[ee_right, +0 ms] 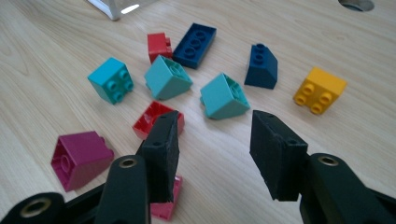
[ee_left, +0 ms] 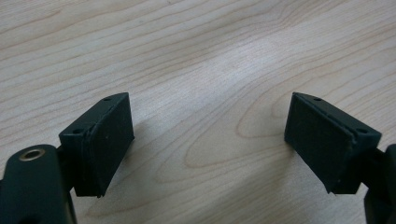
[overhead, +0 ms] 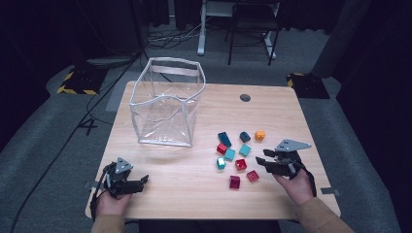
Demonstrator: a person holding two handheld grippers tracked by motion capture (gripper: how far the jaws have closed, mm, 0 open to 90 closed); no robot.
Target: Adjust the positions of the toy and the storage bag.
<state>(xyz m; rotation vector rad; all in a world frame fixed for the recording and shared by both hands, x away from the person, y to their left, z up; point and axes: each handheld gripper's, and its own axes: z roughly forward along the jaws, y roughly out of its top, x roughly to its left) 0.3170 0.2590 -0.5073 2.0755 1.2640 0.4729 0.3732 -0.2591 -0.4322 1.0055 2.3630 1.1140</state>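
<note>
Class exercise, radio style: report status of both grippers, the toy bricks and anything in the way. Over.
Left gripper open, empty, over bare table. Right gripper open, nothing between its pads, nearest a red brick. Bricks loose on the wood; clear bag stands open. Nothing in the way.

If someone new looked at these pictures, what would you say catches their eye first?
Probably the scatter of coloured toy bricks on the table's right half, red, teal, dark blue and one yellow brick. Next, the clear plastic bag standing open toward the far left. The right tongs hover open beside the bricks.
</note>
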